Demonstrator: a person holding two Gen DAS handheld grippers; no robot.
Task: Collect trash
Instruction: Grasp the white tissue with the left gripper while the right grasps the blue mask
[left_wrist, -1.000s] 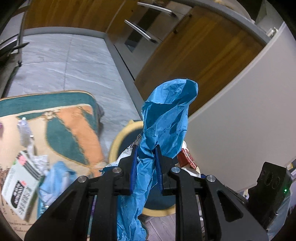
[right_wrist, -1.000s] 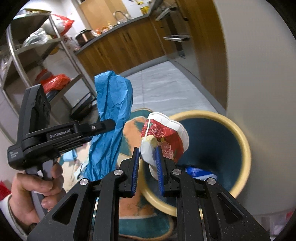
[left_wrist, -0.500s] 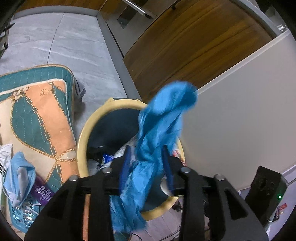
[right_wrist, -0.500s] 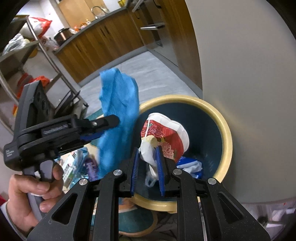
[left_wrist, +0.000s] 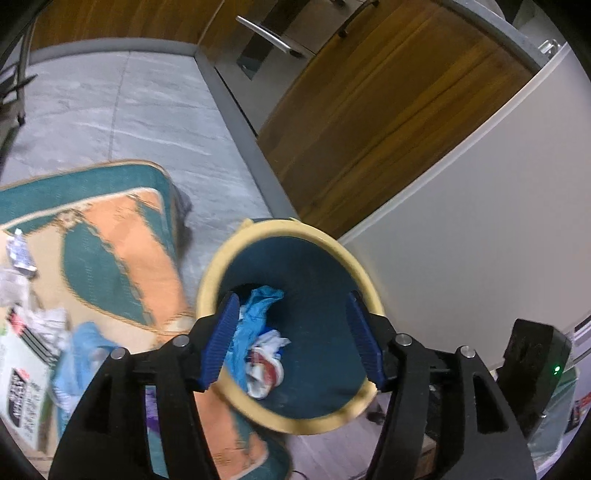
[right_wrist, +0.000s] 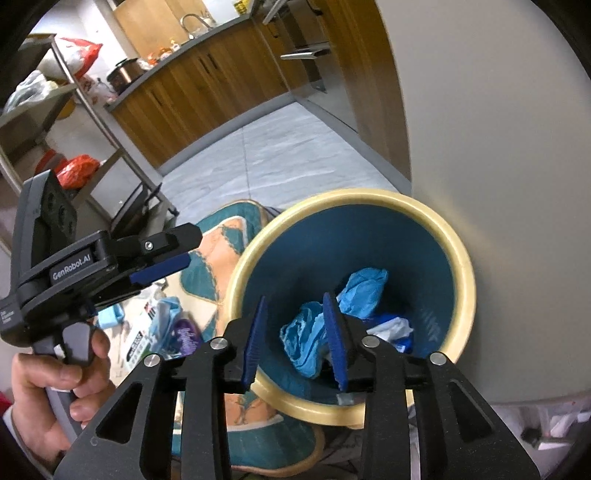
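Observation:
A round bin with a cream rim (left_wrist: 295, 225) (right_wrist: 369, 194) and dark blue inside stands on the floor by a white wall. Crumpled blue paper (left_wrist: 258, 314) (right_wrist: 364, 291) and a red and white wrapper (left_wrist: 266, 369) lie inside it. My left gripper (left_wrist: 291, 336) is open and empty above the bin's mouth; it also shows in the right wrist view (right_wrist: 162, 266). My right gripper (right_wrist: 295, 339) is open and empty over the bin's near rim.
A teal and orange rug (left_wrist: 122, 236) (right_wrist: 207, 266) lies left of the bin, with a carton (left_wrist: 22, 384), blue wrappers (left_wrist: 77, 354) and a purple packet (right_wrist: 186, 336) on it. Wooden cabinets (left_wrist: 369, 110) stand behind. A metal shelf rack (right_wrist: 74, 122) stands at the left.
Both grippers have opened. The blue paper and the red and white wrapper have dropped into the bin.

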